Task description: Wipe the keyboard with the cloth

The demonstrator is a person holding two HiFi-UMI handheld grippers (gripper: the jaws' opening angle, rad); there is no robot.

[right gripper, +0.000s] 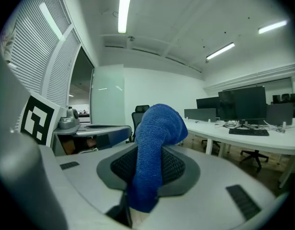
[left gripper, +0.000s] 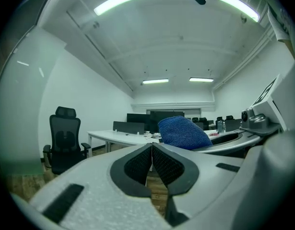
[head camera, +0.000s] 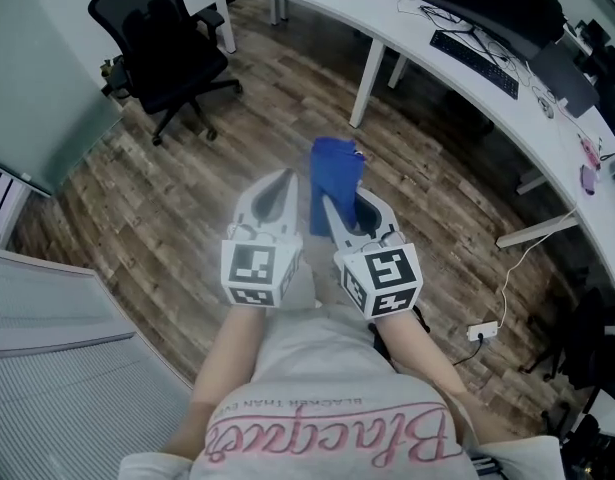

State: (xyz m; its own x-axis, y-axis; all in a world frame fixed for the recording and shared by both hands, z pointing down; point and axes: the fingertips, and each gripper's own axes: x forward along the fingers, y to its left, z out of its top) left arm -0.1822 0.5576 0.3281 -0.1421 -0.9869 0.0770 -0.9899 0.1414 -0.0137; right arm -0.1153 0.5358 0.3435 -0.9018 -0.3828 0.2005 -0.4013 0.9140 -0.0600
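The person stands over a wood-plank floor (head camera: 237, 138) and holds both grippers out in front of the body, side by side and close together, their marker cubes nearest the chest. The right gripper (right gripper: 148, 174) has its jaws clamped on a blue cloth (right gripper: 156, 138). The fabric is pinched between the two dark ribbed pads, rises above them in a rounded hump and droops forward over the tips. In the head view the cloth stands up from that gripper as a folded blue strip. The left gripper (left gripper: 151, 147) has its jaws pressed together at the tips with nothing between them, and the blue cloth shows just beyond it on its right. The keyboard (head camera: 474, 63), black, lies on a curved white desk (head camera: 387, 38) well apart from both grippers, ahead and to the person's right, just in front of a dark monitor (head camera: 492, 3). A black office chair (head camera: 167, 43) stands on the floor to the left, apart from the desk.
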